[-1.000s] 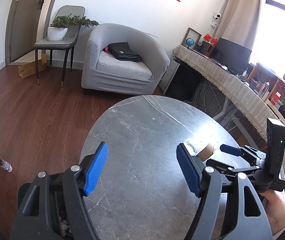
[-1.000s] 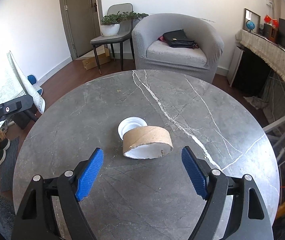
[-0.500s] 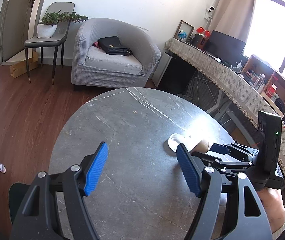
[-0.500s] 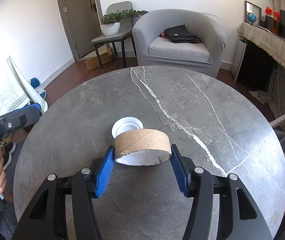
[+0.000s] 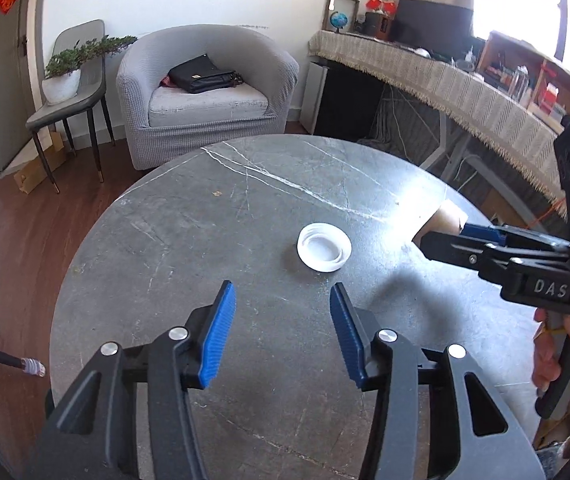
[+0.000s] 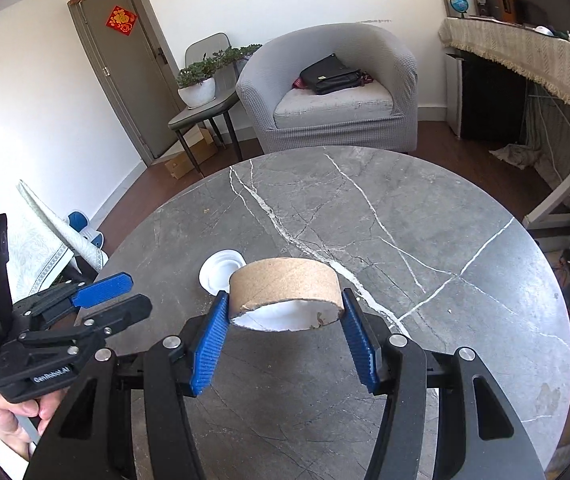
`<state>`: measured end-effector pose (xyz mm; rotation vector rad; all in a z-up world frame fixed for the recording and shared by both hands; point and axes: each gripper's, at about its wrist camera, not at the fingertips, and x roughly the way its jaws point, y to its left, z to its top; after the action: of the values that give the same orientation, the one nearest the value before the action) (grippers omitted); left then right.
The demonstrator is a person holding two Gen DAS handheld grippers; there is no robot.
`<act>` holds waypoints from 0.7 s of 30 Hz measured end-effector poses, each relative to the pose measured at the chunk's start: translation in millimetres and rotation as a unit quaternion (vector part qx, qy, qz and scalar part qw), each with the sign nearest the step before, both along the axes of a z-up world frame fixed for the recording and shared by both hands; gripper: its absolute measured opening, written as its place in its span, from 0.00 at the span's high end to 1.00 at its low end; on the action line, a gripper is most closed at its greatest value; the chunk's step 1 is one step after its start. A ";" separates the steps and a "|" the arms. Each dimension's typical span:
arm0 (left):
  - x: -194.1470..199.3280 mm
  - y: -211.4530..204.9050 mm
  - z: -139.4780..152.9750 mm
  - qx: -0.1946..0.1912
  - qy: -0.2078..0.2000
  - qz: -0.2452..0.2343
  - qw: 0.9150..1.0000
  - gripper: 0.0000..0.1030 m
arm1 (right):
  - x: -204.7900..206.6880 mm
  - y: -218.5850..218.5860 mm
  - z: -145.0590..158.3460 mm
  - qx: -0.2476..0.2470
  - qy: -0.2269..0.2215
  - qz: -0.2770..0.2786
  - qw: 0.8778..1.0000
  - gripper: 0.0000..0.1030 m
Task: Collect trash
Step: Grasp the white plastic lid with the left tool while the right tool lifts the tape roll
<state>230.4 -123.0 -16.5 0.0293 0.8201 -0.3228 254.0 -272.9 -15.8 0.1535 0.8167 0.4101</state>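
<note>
A brown cardboard ring with a white inside sits between the blue pads of my right gripper, which is shut on it over the grey marble table. Just behind and left of the ring, a white plastic lid lies flat on the table. In the left wrist view the lid lies a little ahead and right of my left gripper, whose jaws are closing with nothing between them. The right gripper comes in from the right there, with the ring partly hidden in glare.
Beyond the round table stand a grey armchair with a black bag and a chair carrying a potted plant. A cloth-covered sideboard runs along the right. A cable end hangs at the left over wooden floor.
My right gripper closed on the cardboard ring and carried it right, away from the lid. My left gripper swung over the table toward the lid and its jaws narrowed.
</note>
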 end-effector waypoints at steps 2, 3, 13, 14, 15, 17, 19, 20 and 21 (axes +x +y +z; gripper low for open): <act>8.3 -11.0 -3.8 0.016 0.010 -0.016 1.000 0.51 | -1.4 -6.1 1.0 0.010 -0.002 0.000 1.000 0.45; 14.4 -16.1 -5.5 0.019 0.018 -0.024 0.999 0.51 | -1.1 -10.3 1.7 0.024 -0.002 0.001 1.000 0.45; 53.9 -43.8 -16.2 0.085 0.042 -0.051 0.994 0.51 | 0.0 -34.8 2.6 0.049 0.003 -0.019 0.999 0.45; 56.3 -47.5 -16.0 0.087 0.041 -0.052 0.994 0.51 | -0.2 -35.6 2.3 0.050 0.004 -0.019 0.999 0.45; 59.2 -48.8 -16.4 0.086 0.044 -0.054 0.994 0.51 | -0.2 -36.0 2.0 0.049 0.006 -0.020 0.999 0.45; 63.3 -52.4 -18.2 0.078 0.053 -0.059 0.994 0.51 | -0.5 -36.1 1.3 0.047 0.009 -0.018 0.999 0.45; 65.7 -53.8 -20.1 0.070 0.057 -0.059 0.994 0.52 | 1.0 -34.7 1.9 0.045 0.010 -0.019 0.999 0.45; 66.7 -53.4 -20.2 0.068 0.054 -0.056 0.995 0.59 | 0.9 -34.2 2.3 0.044 0.010 -0.019 0.999 0.45; 66.5 -53.6 -19.6 0.068 0.053 -0.053 0.995 0.59 | 0.5 -34.8 2.9 0.044 0.009 -0.020 0.999 0.45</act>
<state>296.9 -176.6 -36.2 0.1840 0.9465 -0.3708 254.5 -307.6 -12.9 0.2557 0.8132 0.4068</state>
